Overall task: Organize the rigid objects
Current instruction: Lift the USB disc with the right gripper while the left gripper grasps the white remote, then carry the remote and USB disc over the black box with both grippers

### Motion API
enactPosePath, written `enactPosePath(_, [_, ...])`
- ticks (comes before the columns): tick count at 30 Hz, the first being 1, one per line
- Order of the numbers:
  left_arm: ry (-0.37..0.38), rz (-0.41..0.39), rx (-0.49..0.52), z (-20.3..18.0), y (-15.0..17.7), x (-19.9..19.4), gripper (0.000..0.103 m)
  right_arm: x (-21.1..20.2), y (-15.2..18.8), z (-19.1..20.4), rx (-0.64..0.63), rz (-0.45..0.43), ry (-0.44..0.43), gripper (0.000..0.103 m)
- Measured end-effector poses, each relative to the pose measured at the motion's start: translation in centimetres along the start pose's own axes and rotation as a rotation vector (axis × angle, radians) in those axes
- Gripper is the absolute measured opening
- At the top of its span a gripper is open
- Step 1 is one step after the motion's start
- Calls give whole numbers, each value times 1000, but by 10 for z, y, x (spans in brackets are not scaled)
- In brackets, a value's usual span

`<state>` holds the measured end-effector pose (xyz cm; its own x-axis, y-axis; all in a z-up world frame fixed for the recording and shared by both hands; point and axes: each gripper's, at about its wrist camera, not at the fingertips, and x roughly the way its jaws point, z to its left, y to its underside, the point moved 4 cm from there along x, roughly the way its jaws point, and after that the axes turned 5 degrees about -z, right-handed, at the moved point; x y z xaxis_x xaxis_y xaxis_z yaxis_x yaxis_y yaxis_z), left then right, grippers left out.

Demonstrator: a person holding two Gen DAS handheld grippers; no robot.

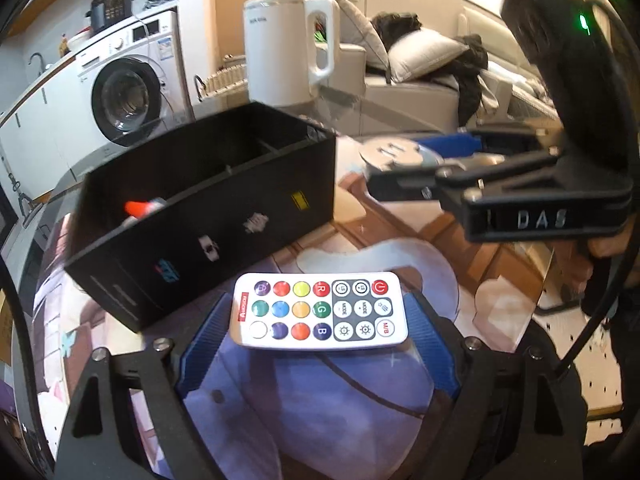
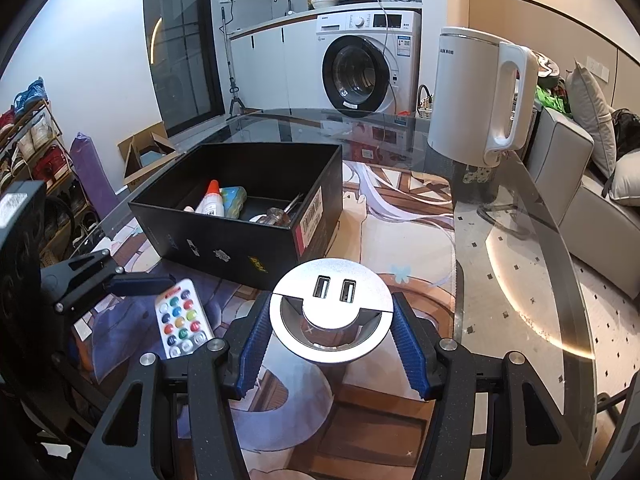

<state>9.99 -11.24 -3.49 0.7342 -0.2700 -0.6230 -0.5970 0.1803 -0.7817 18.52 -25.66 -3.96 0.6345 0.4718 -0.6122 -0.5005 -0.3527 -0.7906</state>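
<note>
A white remote (image 1: 320, 310) with coloured buttons sits between the blue pads of my left gripper (image 1: 320, 320), which is shut on it just above the table mat; it also shows in the right wrist view (image 2: 182, 322). My right gripper (image 2: 330, 328) is shut on a round silver USB socket plate (image 2: 330, 312), also seen in the left wrist view (image 1: 396, 154). A black box (image 2: 240, 208) stands behind both, holding a glue bottle (image 2: 211, 198), a blue-yellow item and small tools.
A white kettle (image 2: 476, 100) stands at the far right of the glass table (image 2: 532, 280). A printed mat (image 2: 400, 240) covers the table's middle. A washing machine, a shoe rack and a sofa stand beyond the table.
</note>
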Motion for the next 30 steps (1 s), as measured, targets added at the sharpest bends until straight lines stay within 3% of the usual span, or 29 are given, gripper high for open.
enactPosePath(12, [-61, -201, -124, 36, -24, -40, 86, -32, -18, 6, 6, -164, -33, 59])
enactPosePath(30, [-138, -337, -184, 81, -56, -57, 86, -46, -46, 36, -53, -258, -87, 59])
